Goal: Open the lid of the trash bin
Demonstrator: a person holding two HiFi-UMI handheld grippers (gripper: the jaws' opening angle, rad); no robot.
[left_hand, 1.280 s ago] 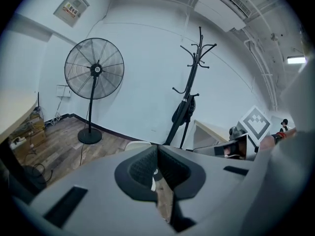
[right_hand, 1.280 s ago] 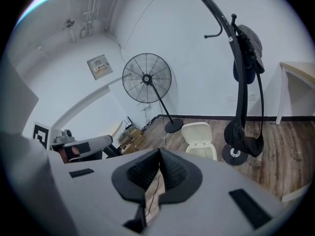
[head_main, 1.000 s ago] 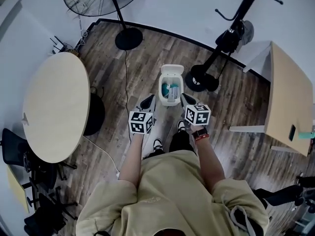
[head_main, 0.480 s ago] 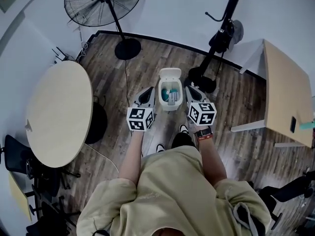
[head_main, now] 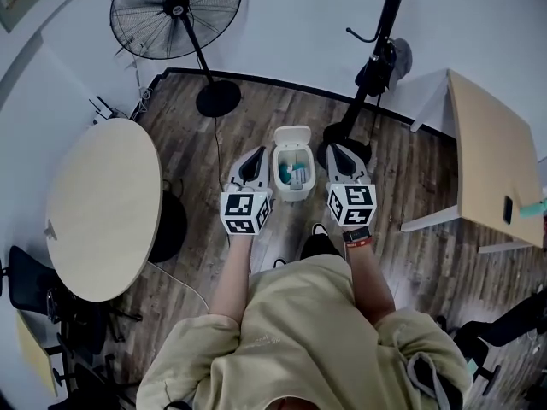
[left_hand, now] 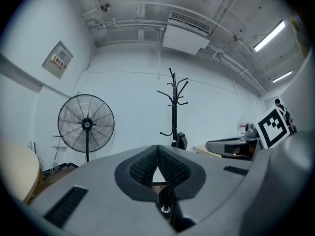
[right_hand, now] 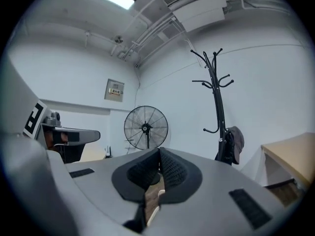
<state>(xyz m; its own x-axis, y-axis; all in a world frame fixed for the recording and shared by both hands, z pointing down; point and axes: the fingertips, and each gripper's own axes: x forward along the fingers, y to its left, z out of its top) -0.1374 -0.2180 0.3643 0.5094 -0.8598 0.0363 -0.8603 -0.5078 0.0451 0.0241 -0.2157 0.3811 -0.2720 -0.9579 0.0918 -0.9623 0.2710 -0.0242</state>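
A small white trash bin (head_main: 292, 174) stands on the wooden floor with its lid (head_main: 293, 134) flipped back and up; teal and grey rubbish shows inside. My left gripper (head_main: 253, 166) hangs just left of the bin, my right gripper (head_main: 341, 158) just right of it, both raised above the floor and touching nothing. In the left gripper view the jaw tips of the left gripper (left_hand: 157, 150) meet, with nothing between them. The right gripper view shows the right gripper (right_hand: 159, 154) the same way, shut and empty. Both look level across the room, so the bin is hidden from them.
A standing fan (head_main: 178, 11) and a coat rack (head_main: 380, 54) stand along the far wall. A round table (head_main: 102, 203) is at the left, a rectangular table (head_main: 491, 156) at the right. A cable (head_main: 216, 135) runs over the floor. My feet are close behind the bin.
Both grippers have lifted and spread apart from the bin's rim, left one leftwards, right one rightwards. The head view has tilted up and now shows more wall. The lid stays up.
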